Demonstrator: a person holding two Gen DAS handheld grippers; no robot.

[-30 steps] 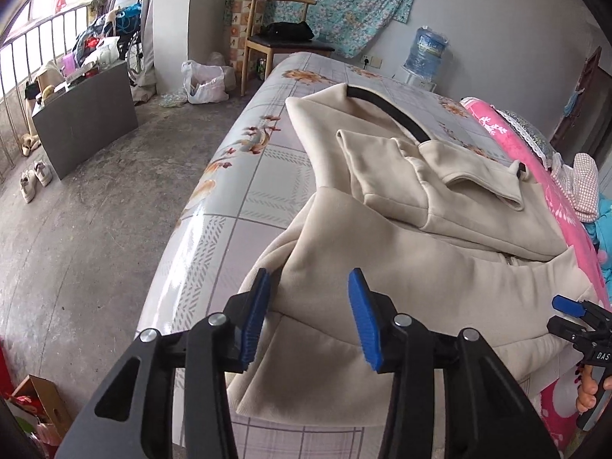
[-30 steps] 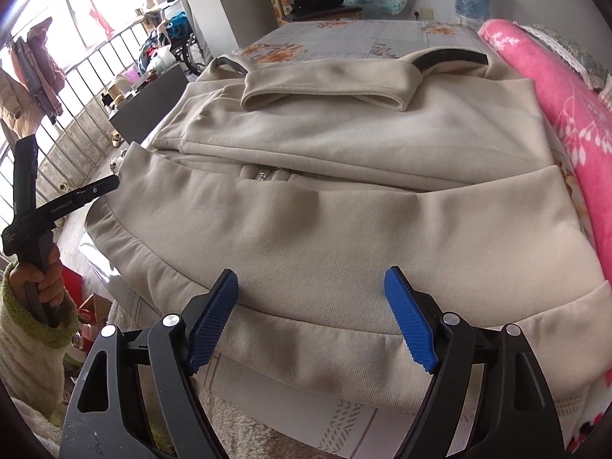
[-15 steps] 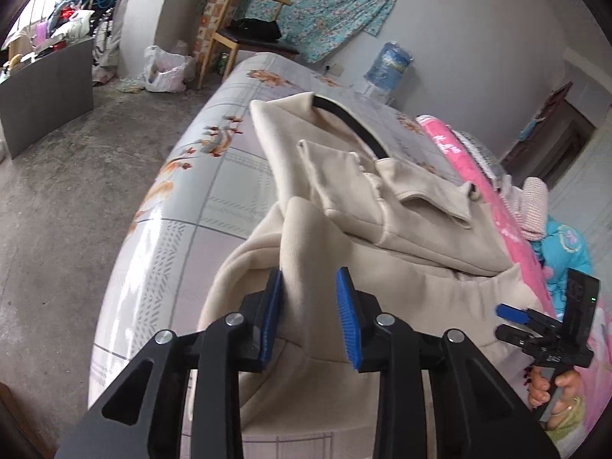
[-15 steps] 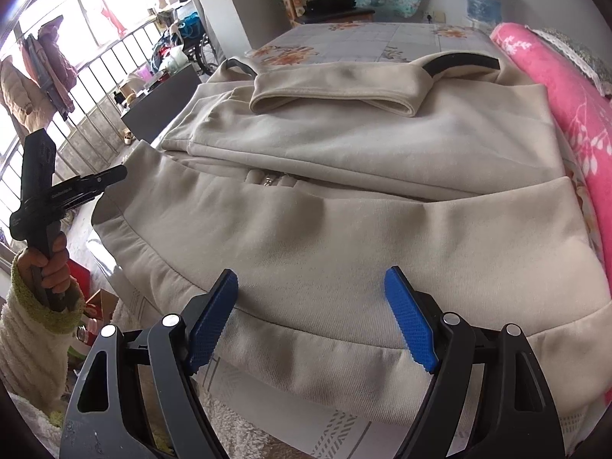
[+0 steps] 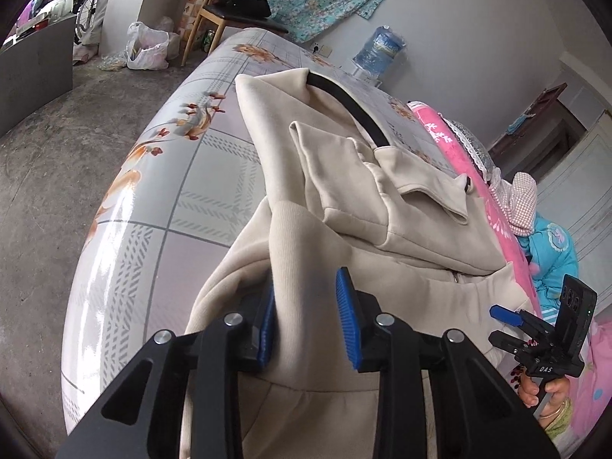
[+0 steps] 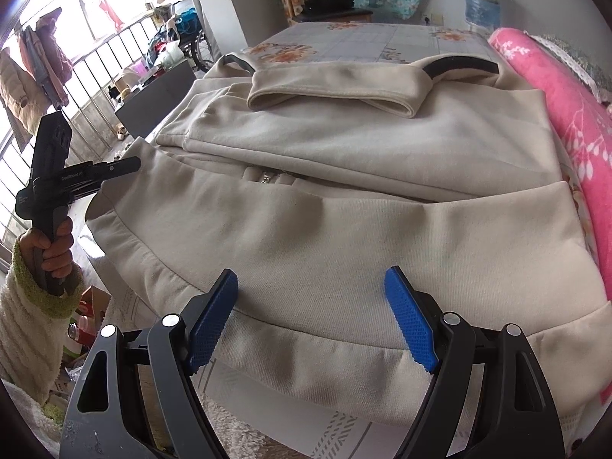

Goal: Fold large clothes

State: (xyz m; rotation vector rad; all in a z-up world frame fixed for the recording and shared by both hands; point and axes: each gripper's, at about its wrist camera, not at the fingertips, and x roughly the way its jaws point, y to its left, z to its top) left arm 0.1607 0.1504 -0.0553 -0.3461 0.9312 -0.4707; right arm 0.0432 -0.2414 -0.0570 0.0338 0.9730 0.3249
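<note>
A large beige zip-up sweatshirt (image 6: 344, 199) with a black-lined hood lies partly folded on the bed, sleeves laid across its chest; it also shows in the left wrist view (image 5: 401, 237). My left gripper (image 5: 306, 306) has its blue pads around a raised fold of the sweatshirt's left hem edge, the jaws narrowed with cloth between them. My right gripper (image 6: 311, 317) is open and empty, hovering just over the ribbed bottom hem (image 6: 325, 359) near the bed's front edge.
The bed (image 5: 199, 176) has a glossy floral cover. A rolled pink quilt (image 6: 566, 107) lies along its right side. A wooden chair (image 5: 233, 7), a water jug (image 5: 378, 53) and a white bag (image 5: 147, 48) stand beyond. Concrete floor (image 5: 46, 145) is at left.
My left gripper has moved forward onto the sweatshirt's left edge and narrowed its jaws around a fold of it, lifting the cloth. My right gripper has stayed open over the hem.
</note>
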